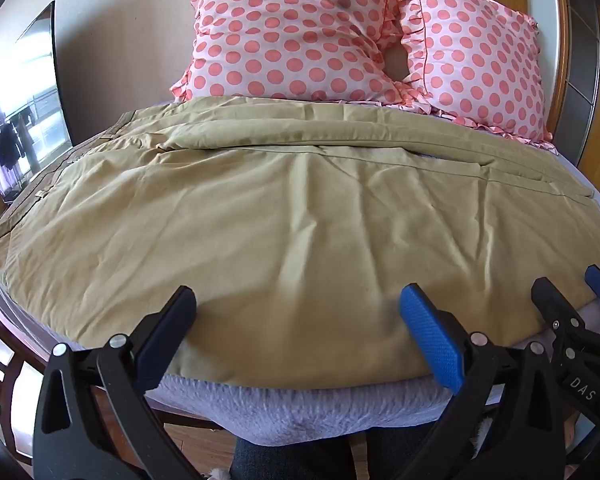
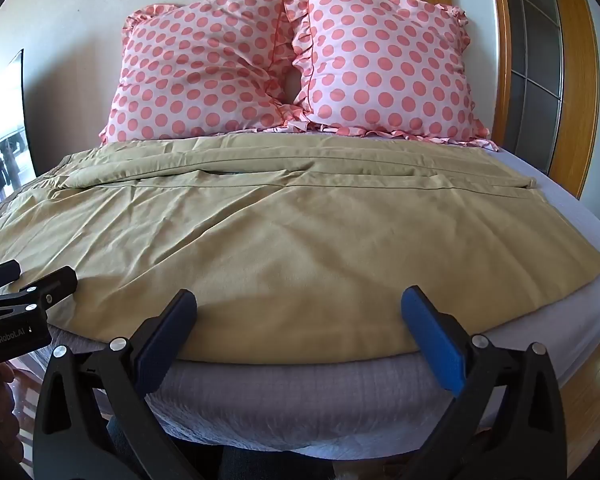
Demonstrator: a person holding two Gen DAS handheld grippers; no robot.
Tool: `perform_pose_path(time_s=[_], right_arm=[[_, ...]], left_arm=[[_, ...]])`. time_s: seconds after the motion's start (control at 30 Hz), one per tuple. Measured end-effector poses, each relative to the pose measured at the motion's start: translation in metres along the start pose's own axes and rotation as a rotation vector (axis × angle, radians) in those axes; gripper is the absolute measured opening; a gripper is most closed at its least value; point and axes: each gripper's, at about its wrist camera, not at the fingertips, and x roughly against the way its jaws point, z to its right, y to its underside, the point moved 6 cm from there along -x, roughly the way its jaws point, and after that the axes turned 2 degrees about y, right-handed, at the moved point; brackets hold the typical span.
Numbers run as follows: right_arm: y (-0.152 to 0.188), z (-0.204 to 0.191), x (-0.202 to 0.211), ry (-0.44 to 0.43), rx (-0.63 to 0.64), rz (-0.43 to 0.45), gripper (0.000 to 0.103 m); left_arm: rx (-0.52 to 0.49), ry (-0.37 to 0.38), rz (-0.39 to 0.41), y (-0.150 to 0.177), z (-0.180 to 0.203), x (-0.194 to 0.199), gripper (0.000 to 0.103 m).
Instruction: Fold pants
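Note:
Khaki pants [image 1: 284, 216] lie spread flat across the bed, waistband to the left and leg hems to the right; they also show in the right wrist view [image 2: 284, 236]. My left gripper [image 1: 298, 306] is open and empty, its fingers just above the near edge of the pants. My right gripper [image 2: 298, 308] is open and empty over the same near edge, further right. The right gripper also shows at the right of the left wrist view [image 1: 576, 284]; the left gripper shows at the left of the right wrist view [image 2: 40, 276].
The bed has a lavender sheet [image 2: 308, 396]. Two pink polka-dot pillows [image 2: 204, 68] [image 2: 388, 68] lean on the wall behind the pants. A mirror [image 1: 24, 112] stands at the left, a wooden door frame [image 2: 572, 80] at the right.

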Motion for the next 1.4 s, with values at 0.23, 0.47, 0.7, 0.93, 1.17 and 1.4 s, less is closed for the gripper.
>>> perform_pose_path(time_s=[0.23, 0.47, 0.7, 0.93, 1.17, 1.4], right_arm=[[0.0000, 0.0000, 0.0002, -0.001, 0.001, 0.002, 0.102], [0.0001, 0.0000, 0.0003, 0.000, 0.000, 0.002, 0.102], [-0.0004, 0.0002, 0.0006, 0.000, 0.000, 0.002, 0.102], [-0.0008, 0.0004, 0.0009, -0.001, 0.002, 0.001, 0.102], [-0.0011, 0.0001, 0.0005, 0.000, 0.000, -0.001, 0.102], [-0.0002, -0.0010, 0.0001, -0.001, 0.001, -0.001, 0.102]], left_arm=[[0.001, -0.001, -0.001, -0.0014, -0.0004, -0.0003, 0.101], [0.001, -0.003, 0.007, -0.0013, -0.0005, 0.0001, 0.101], [-0.002, -0.004, 0.007, -0.0003, 0.0006, 0.0016, 0.101], [-0.005, -0.001, 0.007, -0.0003, 0.0024, 0.0010, 0.101], [-0.003, 0.002, 0.008, -0.0002, 0.0004, 0.0037, 0.101], [-0.004, 0.003, 0.008, 0.0003, -0.0004, 0.0036, 0.101]])
